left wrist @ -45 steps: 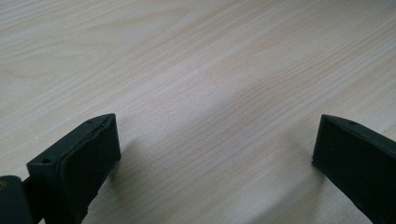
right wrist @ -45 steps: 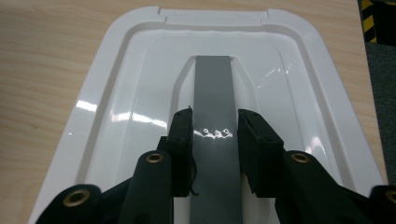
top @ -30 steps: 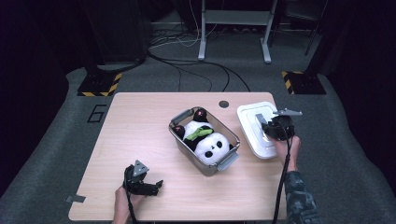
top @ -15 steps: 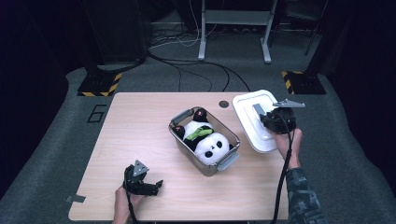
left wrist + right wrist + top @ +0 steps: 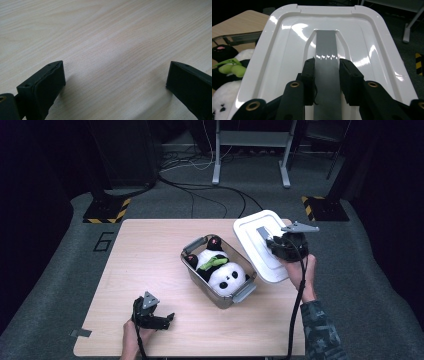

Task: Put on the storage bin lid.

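The tabletop (image 5: 150,250) carried a metal box (image 5: 220,297) near its middle, with a stuffed panda (image 5: 222,272) lying inside it. To the right of the box, the white lid (image 5: 250,232) hung tilted in the air above the right edge of the tabletop, held by the right hand-held gripper (image 5: 272,242), whose jaws were clamped on the grey handle (image 5: 325,45) that ran down the lid's middle. The left hand-held gripper (image 5: 165,319) rested at the near left of the tabletop, well apart from the box, jaws wide and holding nothing

The step in hand looked like bringing the lid over the box to close it. To do that well, the lid should be levelled and turned to match the box's slanted lie before it comes down, then lowered straight so all four edges seat; the panda's head sat high, so it could catch the rim. The idle left hand-held gripper could steady the box by an end handle

The right gripper view showed the pads (image 5: 308,75) pressed on both sides of the handle, which the high view left too small to judge. The left gripper view showed bare wood between its jaws. The high view alone gave the gap between lid and box
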A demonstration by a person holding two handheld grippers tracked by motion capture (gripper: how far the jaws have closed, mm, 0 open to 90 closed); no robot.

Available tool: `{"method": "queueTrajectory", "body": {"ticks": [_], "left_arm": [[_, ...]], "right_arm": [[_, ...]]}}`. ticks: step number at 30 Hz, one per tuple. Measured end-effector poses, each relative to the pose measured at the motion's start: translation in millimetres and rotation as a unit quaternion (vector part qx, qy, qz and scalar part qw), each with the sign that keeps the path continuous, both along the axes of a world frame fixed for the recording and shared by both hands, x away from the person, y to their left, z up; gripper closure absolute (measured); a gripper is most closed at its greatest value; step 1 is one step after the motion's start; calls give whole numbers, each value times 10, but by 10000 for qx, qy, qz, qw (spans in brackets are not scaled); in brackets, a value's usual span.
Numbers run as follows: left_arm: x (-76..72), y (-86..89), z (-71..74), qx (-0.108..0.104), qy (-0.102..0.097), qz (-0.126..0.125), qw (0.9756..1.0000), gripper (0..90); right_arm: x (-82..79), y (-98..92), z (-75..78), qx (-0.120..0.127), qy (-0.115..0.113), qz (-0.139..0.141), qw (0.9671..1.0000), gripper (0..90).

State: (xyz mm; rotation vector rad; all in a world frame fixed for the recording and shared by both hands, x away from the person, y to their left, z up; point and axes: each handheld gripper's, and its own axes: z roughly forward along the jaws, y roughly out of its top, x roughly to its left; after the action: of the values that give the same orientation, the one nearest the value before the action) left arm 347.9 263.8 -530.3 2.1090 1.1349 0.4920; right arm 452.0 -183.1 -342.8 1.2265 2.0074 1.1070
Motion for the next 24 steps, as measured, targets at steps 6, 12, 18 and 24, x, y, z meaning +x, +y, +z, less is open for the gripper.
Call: {"method": "queueTrajectory", "body": {"ticks": [6, 12, 18, 24], "left_arm": [[0, 0, 0, 1, -7, 2, 10000, 18], [2, 4, 2, 36, -18, -20, 10000, 18], [0, 1, 0, 13, -18, -1, 10000, 18], [1, 3, 1, 28, -20, -13, 10000, 18]], "right_arm": [[-53, 221, 42, 79, -16, 344, 9994, 665], [-71, 486, 7, 78, 76, 658, 9978, 666], [-41, 768, -88, 67, 224, 923, 9955, 666], [2, 1026, -177, -6, 341, 1157, 9927, 666]]}}
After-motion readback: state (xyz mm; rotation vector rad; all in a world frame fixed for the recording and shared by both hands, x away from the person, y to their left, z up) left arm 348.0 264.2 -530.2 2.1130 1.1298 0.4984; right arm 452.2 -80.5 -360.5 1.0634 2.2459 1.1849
